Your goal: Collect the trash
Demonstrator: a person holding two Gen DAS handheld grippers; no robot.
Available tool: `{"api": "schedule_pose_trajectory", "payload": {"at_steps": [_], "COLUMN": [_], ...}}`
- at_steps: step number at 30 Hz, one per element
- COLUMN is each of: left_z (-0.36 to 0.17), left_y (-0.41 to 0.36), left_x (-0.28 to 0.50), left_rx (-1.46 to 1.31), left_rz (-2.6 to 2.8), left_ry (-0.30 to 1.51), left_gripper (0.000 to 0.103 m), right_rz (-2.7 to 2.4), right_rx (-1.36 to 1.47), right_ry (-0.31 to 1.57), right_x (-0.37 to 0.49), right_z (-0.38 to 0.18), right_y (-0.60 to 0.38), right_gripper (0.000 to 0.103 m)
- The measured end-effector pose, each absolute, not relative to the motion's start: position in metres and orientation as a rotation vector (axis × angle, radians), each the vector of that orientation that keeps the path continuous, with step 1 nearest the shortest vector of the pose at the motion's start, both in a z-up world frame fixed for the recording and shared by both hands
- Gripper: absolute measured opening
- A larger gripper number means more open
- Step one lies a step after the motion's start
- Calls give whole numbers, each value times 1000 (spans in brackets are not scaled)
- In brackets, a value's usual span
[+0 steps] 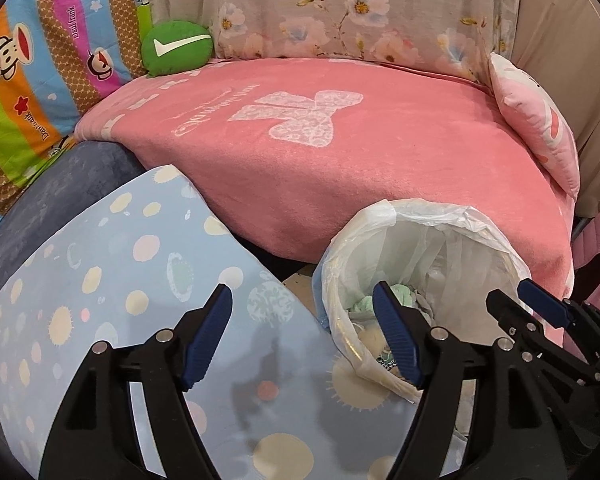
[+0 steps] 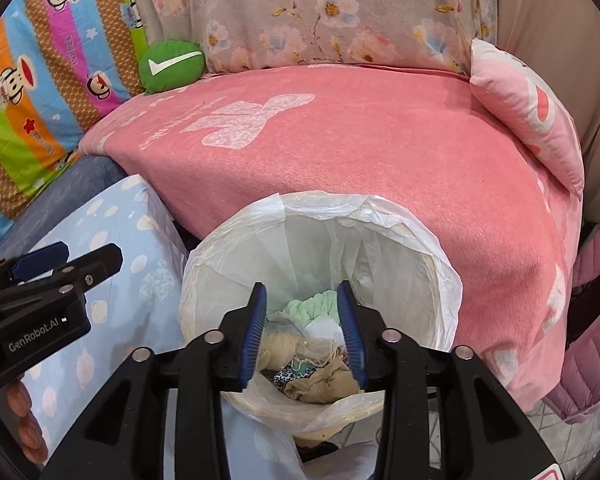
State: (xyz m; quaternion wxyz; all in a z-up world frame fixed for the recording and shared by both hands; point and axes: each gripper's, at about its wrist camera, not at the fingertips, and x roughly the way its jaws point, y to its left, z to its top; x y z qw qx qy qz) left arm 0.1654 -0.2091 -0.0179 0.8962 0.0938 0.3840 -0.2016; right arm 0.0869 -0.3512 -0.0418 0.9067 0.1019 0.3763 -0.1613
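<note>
A round trash bin (image 2: 440,276) lined with a white plastic bag stands in front of the pink sofa seat; it also shows in the left wrist view (image 1: 496,240). Crumpled trash (image 2: 312,360) lies inside it: green, white and beige pieces. My right gripper (image 2: 302,316) is open and empty, right above the bin's opening. My left gripper (image 1: 302,316) is open and empty over the blue dotted cushion (image 1: 140,280), left of the bin. The right gripper's tips also show in the left wrist view (image 1: 516,300).
A pink blanket (image 1: 380,152) covers the seat. A green round cushion (image 1: 178,46) sits at the back left, a pink pillow (image 2: 532,108) at the right. A striped cartoon quilt (image 1: 40,80) lies at the left, a pink padded jacket (image 2: 592,340) at the right.
</note>
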Motion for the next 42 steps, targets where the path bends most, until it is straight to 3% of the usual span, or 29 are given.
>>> {"api": "schedule_pose_trajectory", "payload": {"at_steps": [5,10,15,22,25,42], "left_z": [-19,-20,-21,-28,-31,-36], "left_y": [-194,-182,-170,-159,-154,-154], "left_x": [161,152,142,130,127,108], "left_rx": [193,216,222,219,209,240], "left_rz": [-372,-328,-300,-281,-270,-238], "left_ry": [792,785,785,803,818,818], "left_gripper": [78,85,89,92,93,94], "right_rz": [-331,-335,-324,-338,-343,-355], "right_rx": [164,112,103,64,63,47], "right_ry": [786,797,821,843,840,845], "right_x": [81,74,67,56,50,33], "right_z": [-37,-33,-32,-36,-35,-39], "right_y": [-340,-327,-320,-309,-307,-303], "right_gripper": [62,67,83,86,97,96]}}
